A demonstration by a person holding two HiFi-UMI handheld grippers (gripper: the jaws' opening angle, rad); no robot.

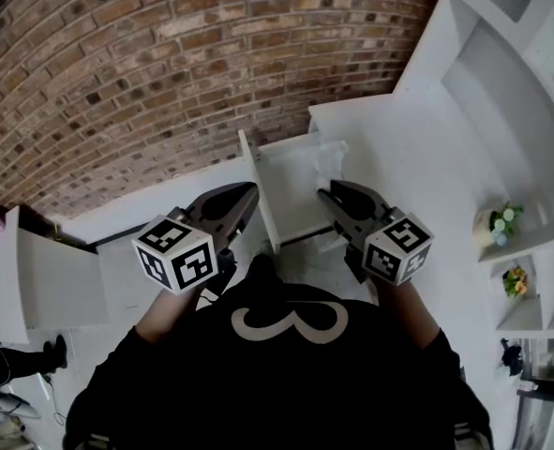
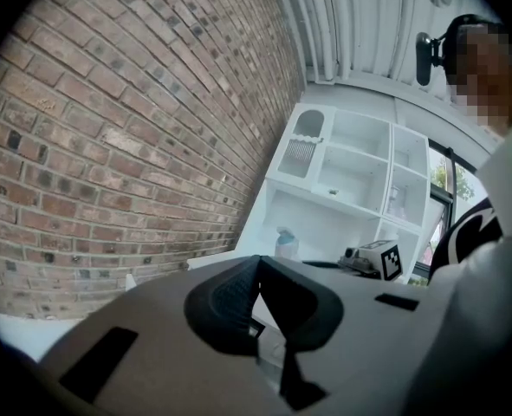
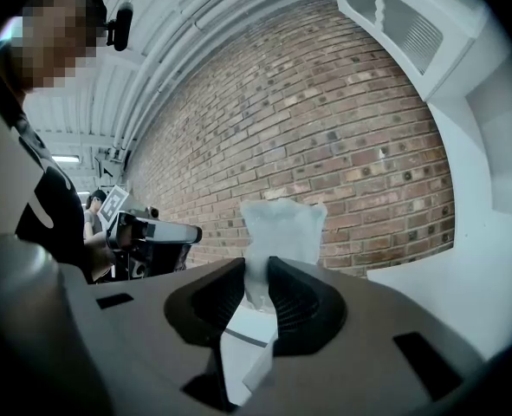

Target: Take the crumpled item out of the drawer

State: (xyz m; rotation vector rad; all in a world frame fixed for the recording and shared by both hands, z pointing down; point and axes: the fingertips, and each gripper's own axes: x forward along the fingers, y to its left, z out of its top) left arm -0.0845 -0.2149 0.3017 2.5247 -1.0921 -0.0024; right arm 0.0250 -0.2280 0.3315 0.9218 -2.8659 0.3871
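My right gripper (image 3: 257,267) pinches the crumpled, translucent pale piece of plastic (image 3: 283,228) by its lower fold and holds it over the open white drawer (image 1: 261,195). My left gripper (image 2: 257,265) is closed on nothing. The bite looks thin, so a quick swing could let the plastic slip free and fall back into the drawer.

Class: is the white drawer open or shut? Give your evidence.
Open. The drawer stands pulled out, its side wall and inside visible from above.
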